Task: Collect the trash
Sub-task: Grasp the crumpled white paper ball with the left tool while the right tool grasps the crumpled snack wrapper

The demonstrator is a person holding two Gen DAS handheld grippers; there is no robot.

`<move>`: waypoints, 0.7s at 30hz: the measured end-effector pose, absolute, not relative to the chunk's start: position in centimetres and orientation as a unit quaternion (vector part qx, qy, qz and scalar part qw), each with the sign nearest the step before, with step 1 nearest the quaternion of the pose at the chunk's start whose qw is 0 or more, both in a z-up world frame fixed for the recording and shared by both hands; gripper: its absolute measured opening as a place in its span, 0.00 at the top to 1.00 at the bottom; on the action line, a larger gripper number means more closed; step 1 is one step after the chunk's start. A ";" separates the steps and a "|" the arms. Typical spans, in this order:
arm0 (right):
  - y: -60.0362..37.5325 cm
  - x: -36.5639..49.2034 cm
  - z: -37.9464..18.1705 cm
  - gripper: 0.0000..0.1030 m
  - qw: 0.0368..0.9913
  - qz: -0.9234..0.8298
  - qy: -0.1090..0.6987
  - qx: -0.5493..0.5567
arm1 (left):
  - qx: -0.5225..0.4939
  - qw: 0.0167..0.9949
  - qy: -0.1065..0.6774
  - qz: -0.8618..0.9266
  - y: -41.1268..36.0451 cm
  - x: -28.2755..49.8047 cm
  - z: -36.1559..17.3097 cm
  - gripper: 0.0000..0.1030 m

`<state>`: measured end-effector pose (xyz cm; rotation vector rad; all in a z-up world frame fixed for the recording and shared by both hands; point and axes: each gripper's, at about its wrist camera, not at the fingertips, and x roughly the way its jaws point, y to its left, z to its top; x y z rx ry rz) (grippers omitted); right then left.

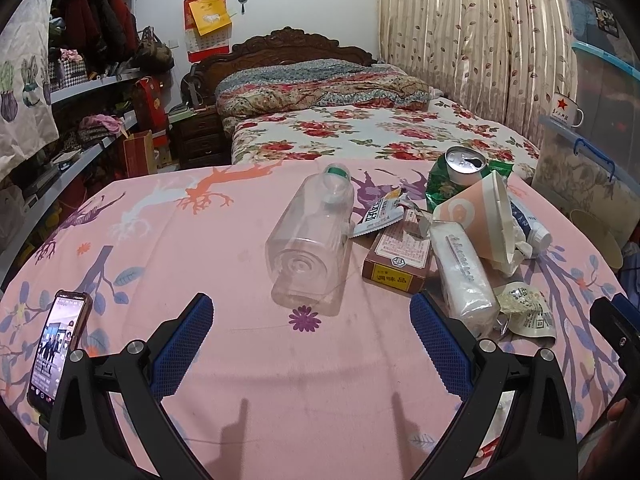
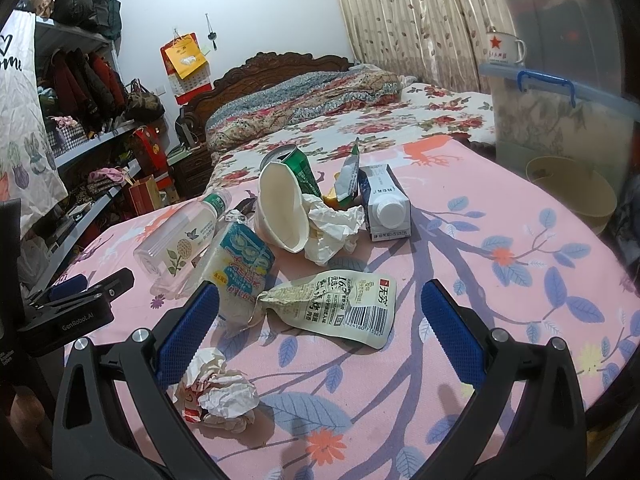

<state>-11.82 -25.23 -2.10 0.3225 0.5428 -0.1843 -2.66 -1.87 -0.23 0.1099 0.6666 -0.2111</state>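
Trash lies on a pink patterned table cloth [image 1: 248, 360]. An empty clear plastic bottle [image 1: 310, 240] lies on its side just ahead of my left gripper [image 1: 310, 312], which is open and empty. To its right sit a brown seasoning box [image 1: 396, 260], a tissue pack [image 1: 464, 276], a tipped paper cup [image 1: 476, 220] and a green can [image 1: 456, 176]. My right gripper [image 2: 320, 300] is open, hovering over a flattened white pouch [image 2: 340, 304]. A crumpled paper ball [image 2: 220, 396] lies by its left finger. A milk carton [image 2: 384, 204] and the paper cup [image 2: 280, 208] lie beyond.
A lit phone [image 1: 56, 348] rests at the table's left edge. A yellow bin [image 2: 572, 192] stands on the floor right of the table, below stacked plastic storage boxes [image 2: 560, 112]. A floral bed [image 1: 360, 128] lies behind; cluttered shelves [image 1: 80, 120] line the left wall.
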 end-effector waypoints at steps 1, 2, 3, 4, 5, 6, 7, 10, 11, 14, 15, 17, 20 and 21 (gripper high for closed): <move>-25.3 -11.8 -2.1 0.03 0.946 -0.092 0.266 0.159 | 0.053 0.938 0.326 -0.104 -1.8 -2.6 -0.3 0.09; -25.3 -11.9 -2.1 0.03 0.947 -0.093 0.265 0.159 | 0.053 0.938 0.326 -0.104 -1.8 -2.7 -0.3 0.09; -25.5 -11.9 -2.0 0.03 0.947 -0.097 0.261 0.160 | 0.053 0.938 0.325 -0.106 -1.8 -2.7 -0.2 0.09; -25.7 -12.1 -1.9 0.03 0.948 -0.100 0.256 0.162 | 0.052 0.939 0.323 -0.109 -1.7 -2.7 -0.1 0.09; -25.9 -12.2 -1.7 0.03 0.948 -0.104 0.250 0.164 | 0.051 0.939 0.321 -0.112 -1.6 -2.7 0.0 0.09; -26.4 -12.4 -1.5 0.05 0.949 -0.109 0.243 0.168 | 0.047 0.939 0.320 -0.121 -1.4 -2.8 0.2 0.09; -26.9 -12.6 -1.3 0.11 0.949 -0.114 0.237 0.172 | 0.041 0.937 0.319 -0.135 -1.2 -2.9 0.4 0.09; -28.1 -12.6 -1.3 0.35 0.945 -0.114 0.243 0.185 | 0.013 0.920 0.325 -0.220 -1.0 -3.5 0.7 0.09; -28.5 -12.3 -1.6 0.42 0.942 -0.106 0.253 0.191 | 0.010 0.913 0.325 -0.246 -1.2 -3.8 0.8 0.09; -29.4 -11.5 -2.5 0.49 0.933 -0.090 0.280 0.207 | 0.024 0.890 0.319 -0.324 -2.7 -5.5 0.9 0.09; -29.5 -11.2 -2.7 0.49 0.931 -0.084 0.287 0.210 | 0.029 0.882 0.322 -0.344 -3.4 -5.9 0.7 0.09; -29.6 -10.5 -3.2 0.48 0.927 -0.065 0.306 0.207 | 0.042 0.865 0.334 -0.373 -4.8 -6.4 0.1 0.09; -29.5 -9.3 -4.1 0.31 0.922 -0.042 0.331 0.196 | 0.069 0.832 0.371 -0.407 -7.5 -6.6 -1.6 0.09; -29.5 -8.9 -4.3 0.27 0.922 -0.039 0.337 0.186 | 0.072 0.824 0.380 -0.414 -7.9 -6.5 -2.1 0.09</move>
